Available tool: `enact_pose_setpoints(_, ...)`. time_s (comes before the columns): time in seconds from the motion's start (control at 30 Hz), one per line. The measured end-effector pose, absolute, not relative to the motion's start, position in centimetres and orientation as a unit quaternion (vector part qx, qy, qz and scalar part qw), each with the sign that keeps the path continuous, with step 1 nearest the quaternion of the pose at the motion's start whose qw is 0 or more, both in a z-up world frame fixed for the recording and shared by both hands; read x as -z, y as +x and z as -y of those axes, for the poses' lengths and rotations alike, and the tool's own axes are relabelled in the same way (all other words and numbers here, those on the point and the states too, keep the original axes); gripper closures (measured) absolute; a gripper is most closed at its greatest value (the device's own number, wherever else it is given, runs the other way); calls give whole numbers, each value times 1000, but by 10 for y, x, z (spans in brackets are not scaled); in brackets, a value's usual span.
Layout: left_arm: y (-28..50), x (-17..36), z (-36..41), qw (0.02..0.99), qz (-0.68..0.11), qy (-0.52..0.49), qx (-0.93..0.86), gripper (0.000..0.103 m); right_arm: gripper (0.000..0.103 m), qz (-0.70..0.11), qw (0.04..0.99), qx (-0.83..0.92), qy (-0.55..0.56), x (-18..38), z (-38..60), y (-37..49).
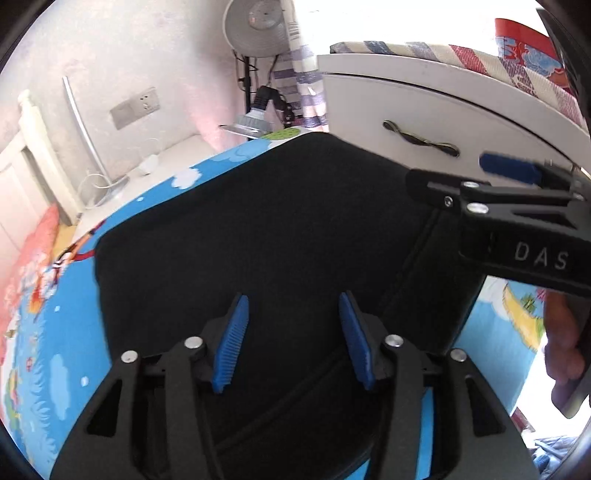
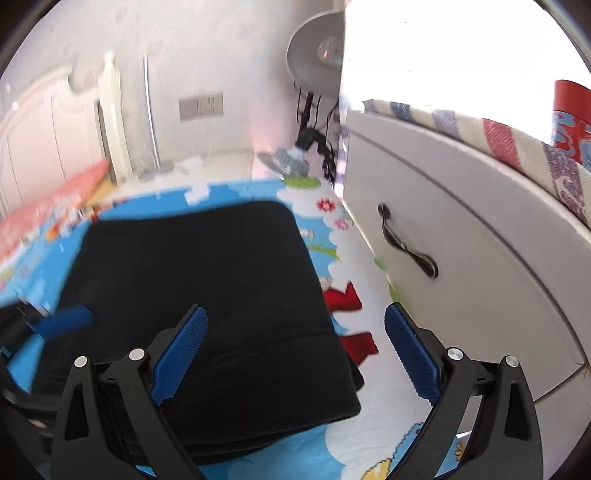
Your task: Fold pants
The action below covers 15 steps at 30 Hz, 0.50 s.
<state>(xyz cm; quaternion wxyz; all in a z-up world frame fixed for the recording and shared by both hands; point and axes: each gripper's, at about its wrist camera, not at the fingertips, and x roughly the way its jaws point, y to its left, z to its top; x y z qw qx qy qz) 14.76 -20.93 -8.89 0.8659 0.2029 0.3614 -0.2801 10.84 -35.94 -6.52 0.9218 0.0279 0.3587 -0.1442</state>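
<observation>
The pants (image 1: 266,236) are seen as a black, matte, folded block laid flat on a cartoon-printed sheet (image 1: 48,332) in blue, white and red. In the left wrist view a stitched seam is shown running diagonally down the cloth near its right side. In the right wrist view the pants (image 2: 207,295) are shown as a rounded rectangle of several stacked layers, whose edges are visible along the near side; that view is somewhat blurred.

The left gripper (image 1: 293,336) is held low over the pants with its jaws apart and nothing between its blue pads. The right gripper (image 2: 295,362) is likewise seen with its jaws wide apart: one pad is over the black cloth, the other over the sheet beside it.

A white cabinet (image 1: 424,122) with a dark handle (image 1: 421,140) stands just beside the sheet, and a fan (image 1: 258,26) is set against the wall behind.

Only in the left wrist view are the seam and the right gripper's body, marked "DAS", seen. Only in the right wrist view are the right edge of the pants and red shapes (image 2: 343,295) printed on the sheet seen.
</observation>
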Motion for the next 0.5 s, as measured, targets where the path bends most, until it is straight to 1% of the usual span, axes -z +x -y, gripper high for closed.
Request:
enact_pose_setpoints(0.03,148,88,206,867,-361,203,276,41,10,-381,911,156,25,74,362,111)
enact_pose_setpoints(0.13,155,84,181,872,-378,170,260,36,9,-401,901,149,75,82,377,107)
enact_pose_setpoints(0.23,160,76,160,887,-370,151,230,36,9,-400,901,164,44,77,367,102)
enact_pose_setpoints(0.33,174,58,153,901,-355,129,216,37,8,-402,898,176,43,80,364,100)
enact_pose_setpoints(0.43,199,46,175,900,-342,133,234,36,8,-407,894,179,50,81,365,99)
enact_pose_setpoints(0.5,224,49,198,888,-363,129,250,36,8,-409,893,181,46,81,364,100)
